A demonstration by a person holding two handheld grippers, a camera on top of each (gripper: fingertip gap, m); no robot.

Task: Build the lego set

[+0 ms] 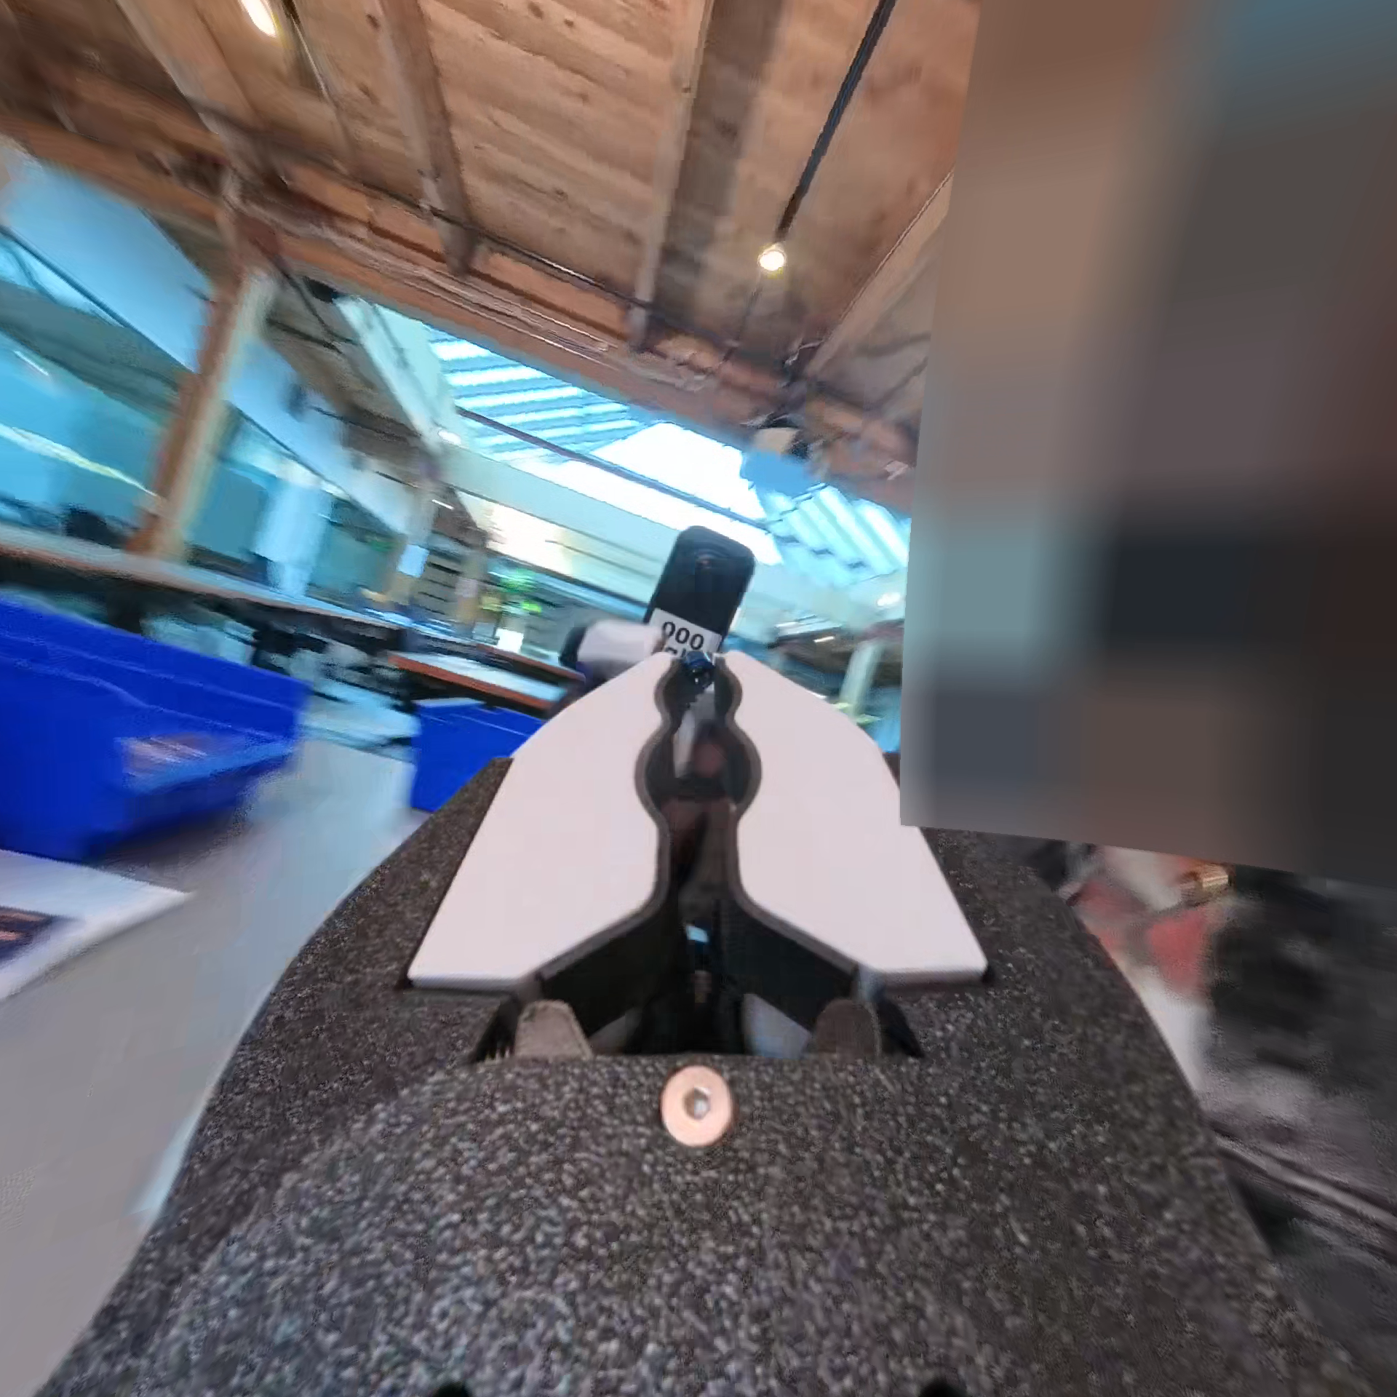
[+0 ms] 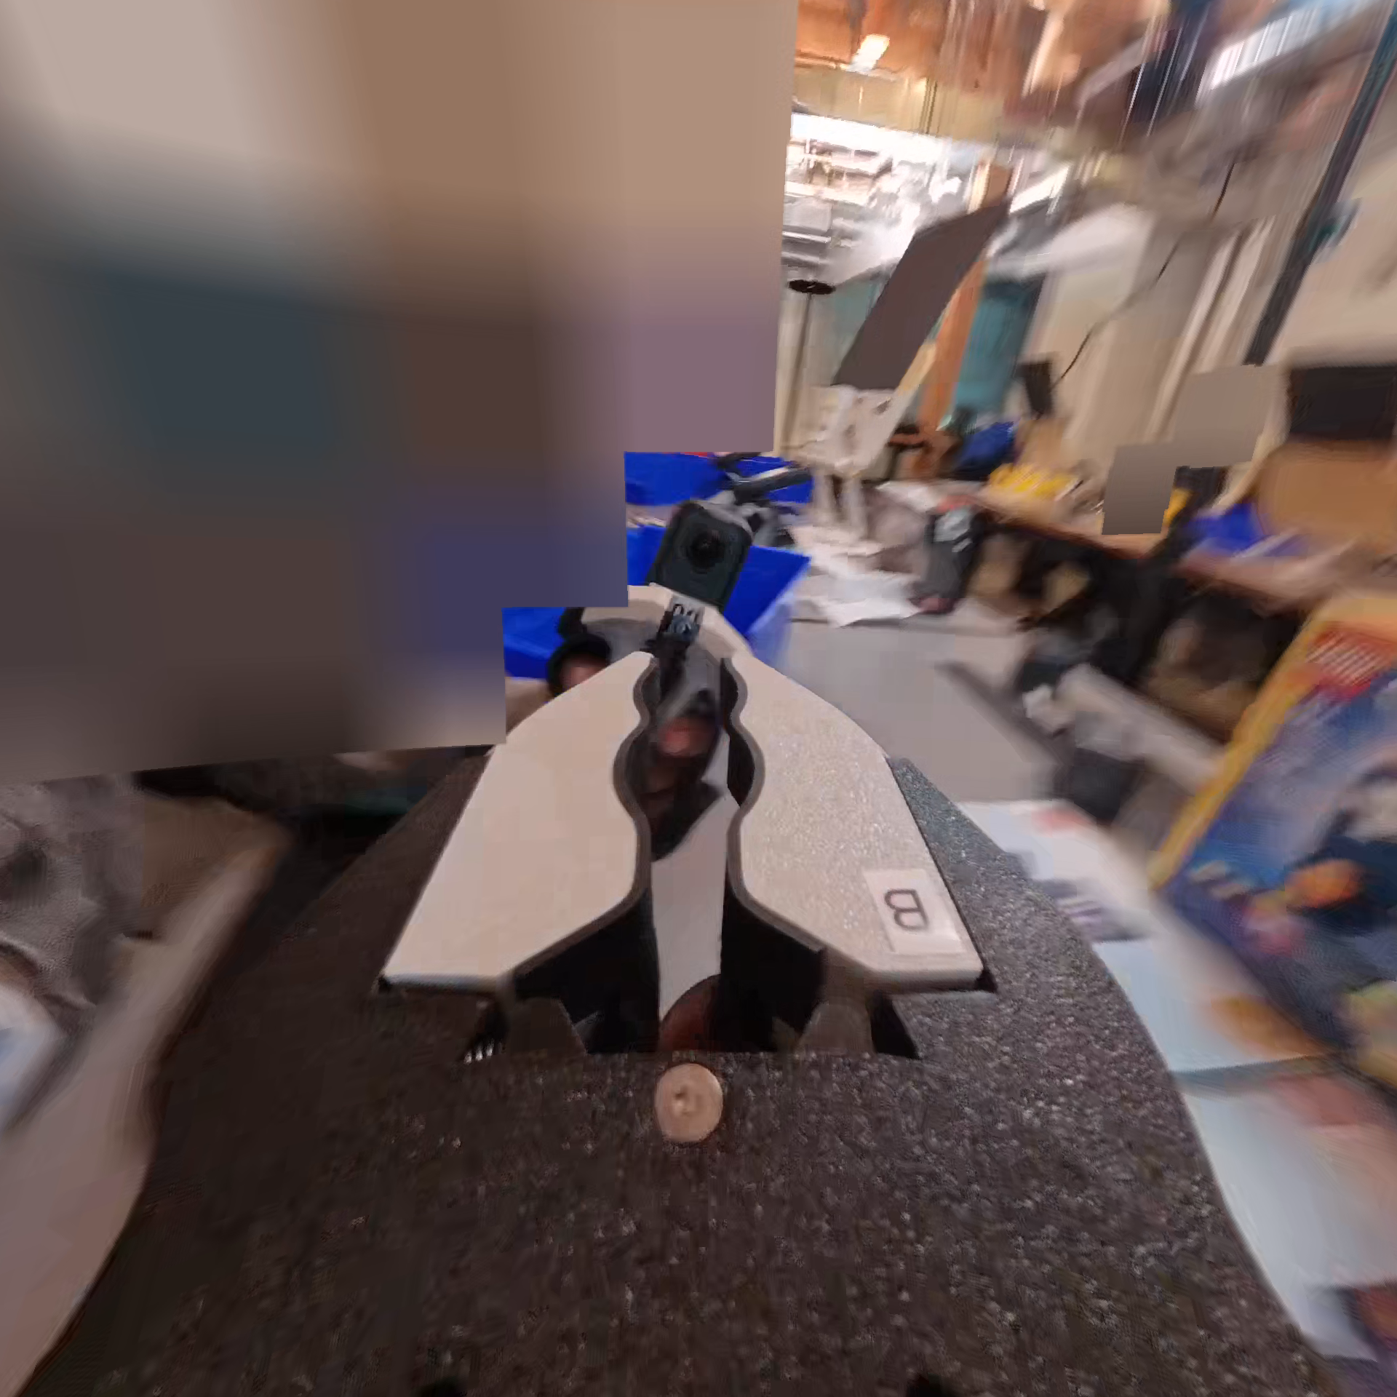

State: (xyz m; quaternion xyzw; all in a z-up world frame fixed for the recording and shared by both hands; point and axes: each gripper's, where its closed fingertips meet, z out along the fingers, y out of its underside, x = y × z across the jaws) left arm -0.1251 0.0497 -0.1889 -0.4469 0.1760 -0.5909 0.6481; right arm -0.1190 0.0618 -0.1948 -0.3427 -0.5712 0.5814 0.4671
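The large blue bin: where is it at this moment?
In the left wrist view, the large blue bin is at the left edge, left of a smaller blue bin.

The left tongs (image 1: 697, 659) have plain pale-grey fingers (image 1: 574, 816) edged in dark grey, set on a speckled black body (image 1: 680, 1247). Beyond their tips stands a black camera (image 1: 699, 578) with a white label. To their left are bright blue bins (image 1: 128, 718); overhead, a brown wooden ceiling (image 1: 567, 151).

The right tongs (image 2: 684, 661) have grainy grey fingers (image 2: 816, 801) (one bears a white sticker (image 2: 911, 911)). Ahead sit a black camera (image 2: 699, 552) and a blue bin (image 2: 763, 582); to their right is a multicoloured box (image 2: 1285, 831).
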